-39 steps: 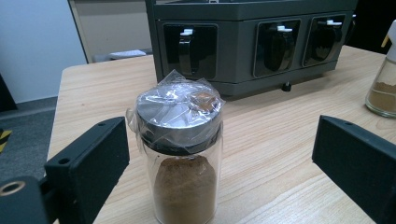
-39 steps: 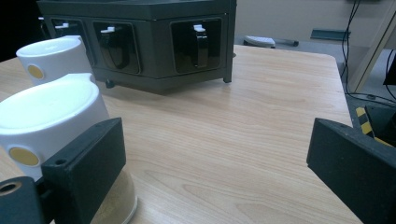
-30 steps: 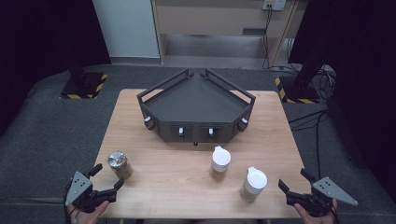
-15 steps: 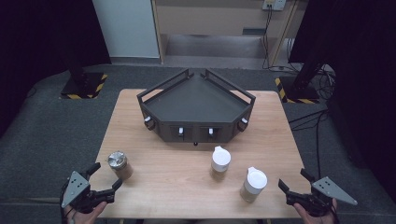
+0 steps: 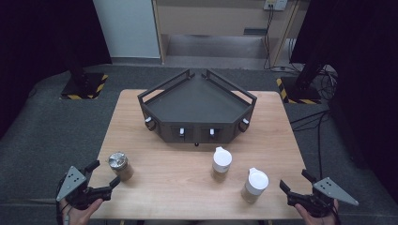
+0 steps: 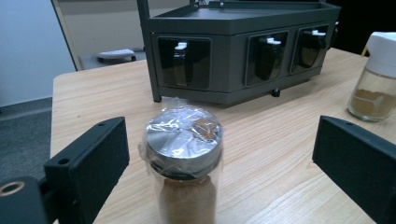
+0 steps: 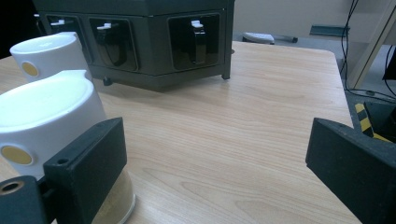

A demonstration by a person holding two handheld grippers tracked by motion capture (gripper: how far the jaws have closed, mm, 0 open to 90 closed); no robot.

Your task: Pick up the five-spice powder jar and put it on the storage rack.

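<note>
High view: the steel-lidded jar (image 5: 120, 166) stands upright on the worktop (image 5: 187, 187), just ahead of the left tongs (image 5: 104, 177), which are spread and empty.

Left gripper view: the jar is seen between the parted jaws, untouched.

Right gripper view: the right tongs (image 7: 215, 158) are spread, empty, with a white-capped jar (image 7: 51, 126) beside one jaw.

wooden table (image 5: 178, 197) bears dark rack (image 5: 197, 110), three jars, perhaps spices.
</note>
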